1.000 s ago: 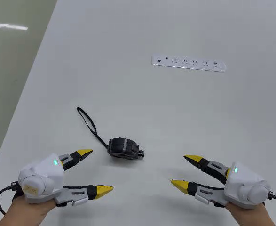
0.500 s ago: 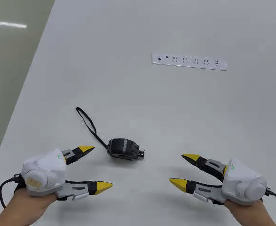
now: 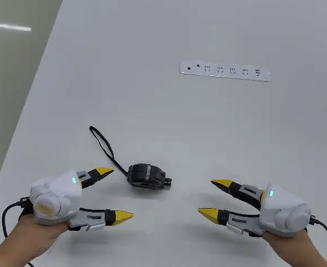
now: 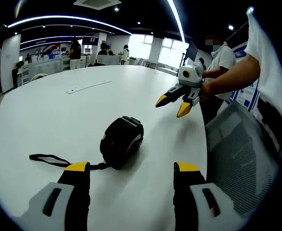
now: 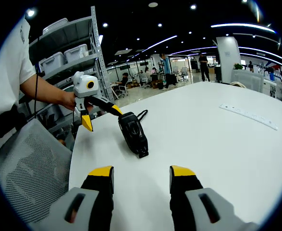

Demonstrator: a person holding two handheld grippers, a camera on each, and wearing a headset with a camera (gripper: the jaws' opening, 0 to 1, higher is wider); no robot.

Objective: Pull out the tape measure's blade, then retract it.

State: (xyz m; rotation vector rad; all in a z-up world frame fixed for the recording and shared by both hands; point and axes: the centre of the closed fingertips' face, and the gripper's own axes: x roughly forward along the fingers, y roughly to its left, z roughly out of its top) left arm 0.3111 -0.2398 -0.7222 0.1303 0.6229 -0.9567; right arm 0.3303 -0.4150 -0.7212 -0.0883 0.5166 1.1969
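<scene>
White table (image 3: 208, 128), broad and matte, under everything in the head view; greenish floor (image 3: 13, 83) along its left edge. Metal shelving rack (image 5: 66, 53) with storage bins, and grey mesh chair (image 5: 25, 163), behind the person in the right gripper view. White power strip (image 3: 224, 71), flat on the far part of the table, well apart from the work.

Left gripper (image 3: 114, 193), held in a hand at the near left, by the table's front edge; jaws spread wide, yellow tips apart, grasping nothing. Right gripper (image 3: 213, 197), held at the near right, likewise released, jaws parted and bare, pointed toward the left.

Black tape measure (image 3: 146, 176), lying on the table between the two grippers, nearer the left one, near its farther yellow tip, touching neither. In the left gripper view, seen straight ahead between that view's own jaws. In the right gripper view, further off, ahead and slightly left of the jaws. Case with blade drawn in, just the end hook (image 3: 167, 181) at the case mouth, on the side toward the right gripper.

Thin black wrist strap (image 3: 103, 143), attached at the opposite side of the case, trailing in a narrow loop across the table toward the far left.
</scene>
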